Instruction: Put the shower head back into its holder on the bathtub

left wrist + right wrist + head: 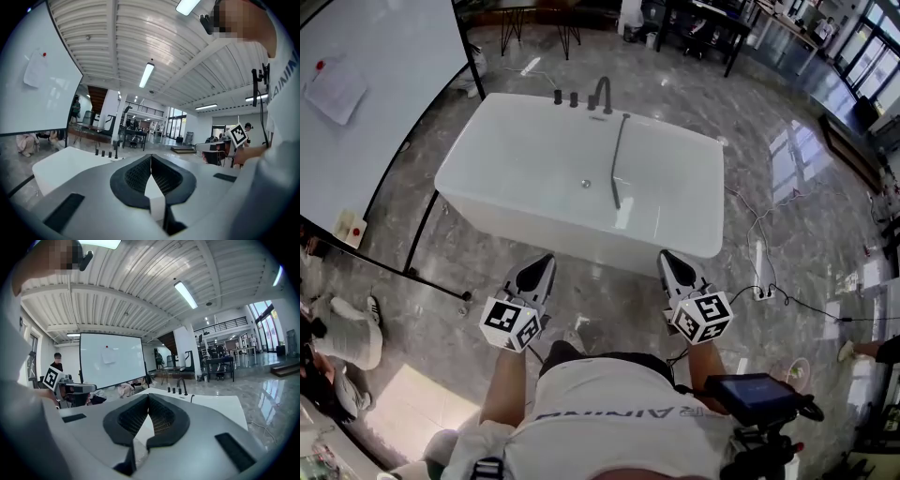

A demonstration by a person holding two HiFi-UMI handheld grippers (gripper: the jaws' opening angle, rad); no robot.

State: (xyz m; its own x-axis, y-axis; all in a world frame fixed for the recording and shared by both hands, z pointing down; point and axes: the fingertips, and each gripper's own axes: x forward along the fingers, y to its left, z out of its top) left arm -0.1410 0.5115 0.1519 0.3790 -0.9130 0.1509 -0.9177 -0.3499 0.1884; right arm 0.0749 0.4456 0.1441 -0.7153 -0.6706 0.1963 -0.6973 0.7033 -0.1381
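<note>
shower head (615, 187): slim dark wand, lying inside | bathtub (525, 159): white, rectangular, wand right of centre

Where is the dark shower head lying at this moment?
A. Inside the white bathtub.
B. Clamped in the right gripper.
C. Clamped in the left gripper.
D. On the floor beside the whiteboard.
A: the head view shows the shower head stretched along the inside of the bathtub, down from the rim near the faucet. The left gripper and right gripper are shut and empty, short of the tub.
</note>
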